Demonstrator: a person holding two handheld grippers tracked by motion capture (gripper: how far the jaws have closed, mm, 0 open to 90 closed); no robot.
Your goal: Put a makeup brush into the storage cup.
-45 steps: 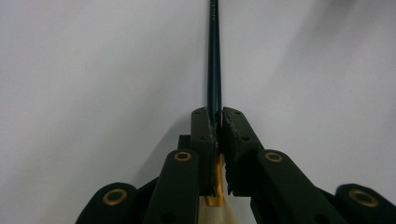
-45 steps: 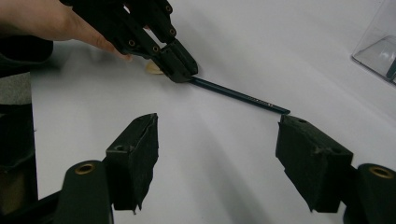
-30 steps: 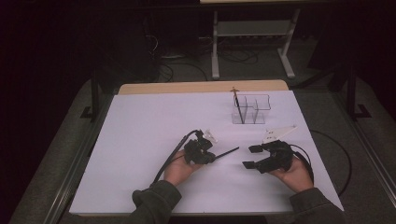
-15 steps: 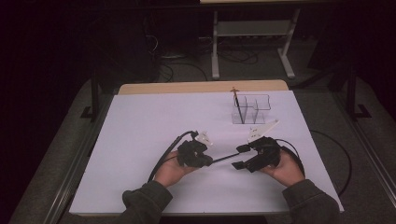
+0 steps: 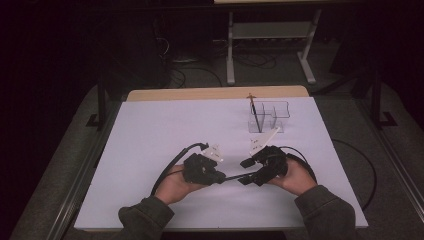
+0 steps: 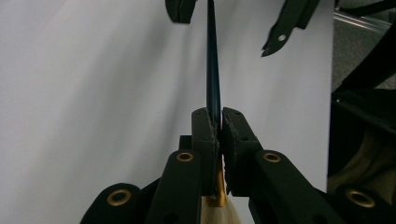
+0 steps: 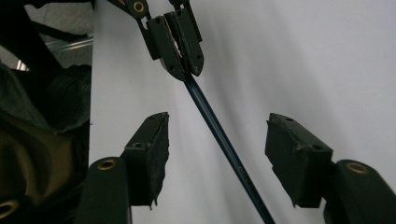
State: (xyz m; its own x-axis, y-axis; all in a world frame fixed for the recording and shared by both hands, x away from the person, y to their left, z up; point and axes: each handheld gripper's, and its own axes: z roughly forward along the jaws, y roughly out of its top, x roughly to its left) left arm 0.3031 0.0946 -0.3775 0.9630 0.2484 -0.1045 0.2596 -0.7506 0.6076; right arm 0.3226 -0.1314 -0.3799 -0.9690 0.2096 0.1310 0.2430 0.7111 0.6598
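Left hand-held gripper (image 5: pixel 220 176), black and angular with brass-coloured pivot rivets, has its two rough-faced pads (image 6: pixel 205 135) pressed together on a paintbrush (image 6: pixel 212 70). The brush is a thin, straight, dark blue rod with a smooth sheen; a gold-coloured ferrule and pale bristles show just below the pads in the left gripper view. Its handle runs from the left jaws towards the right hand-held gripper (image 5: pixel 245 171) and passes through the gap between that gripper's jaws. The right jaws stand wide apart; their foam-like pads (image 7: pixel 152 140), ragged at the edges, lie clear of the handle on both sides. Both grippers hover low over the smooth white sheet covering the counter (image 5: pixel 150 135). A clear, box-shaped plastic organiser (image 5: pixel 272 115) stands farther back with another thin brush (image 5: pixel 255 114) upright in it.
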